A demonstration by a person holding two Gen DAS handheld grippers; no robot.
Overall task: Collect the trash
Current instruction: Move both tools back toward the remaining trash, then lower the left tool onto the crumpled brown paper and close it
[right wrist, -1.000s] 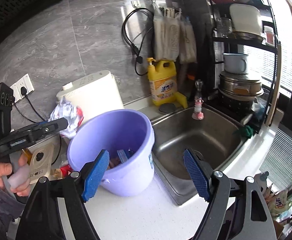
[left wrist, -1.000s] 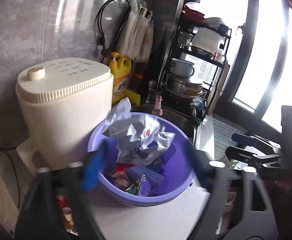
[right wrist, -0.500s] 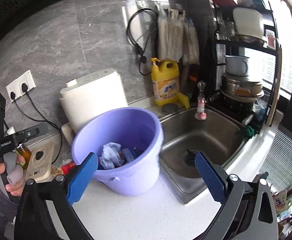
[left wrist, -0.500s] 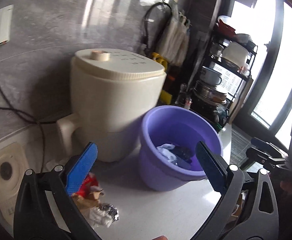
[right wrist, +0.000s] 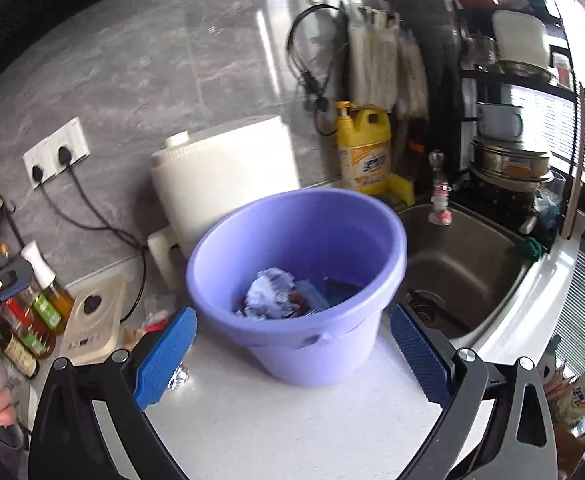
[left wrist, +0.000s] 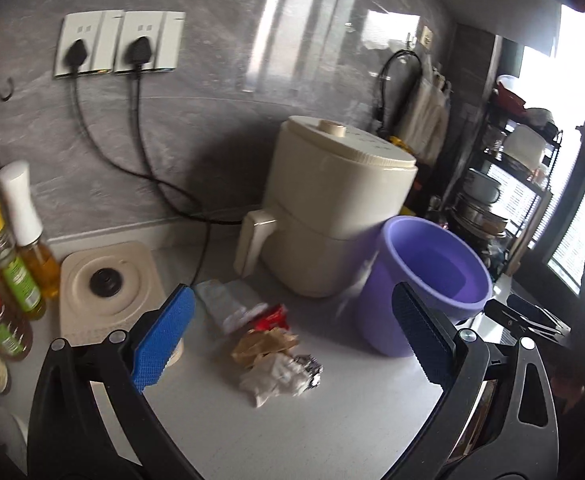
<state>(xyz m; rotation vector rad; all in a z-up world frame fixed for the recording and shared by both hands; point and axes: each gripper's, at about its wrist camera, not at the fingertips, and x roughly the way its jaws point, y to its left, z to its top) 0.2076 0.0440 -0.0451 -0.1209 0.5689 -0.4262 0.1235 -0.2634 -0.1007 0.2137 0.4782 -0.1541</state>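
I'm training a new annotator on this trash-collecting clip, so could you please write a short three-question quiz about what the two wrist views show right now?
1. True or false: the purple bucket already holds some trash.
2. Multiple choice: the pile of crumpled wrappers on the countertop lies
A. in the sink
B. in front of the cream appliance, left of the bucket
C. on the dish rack
3. Fill in: the left gripper has its jaws ____, with nothing between them.

Key: 1 true; 2 B; 3 open
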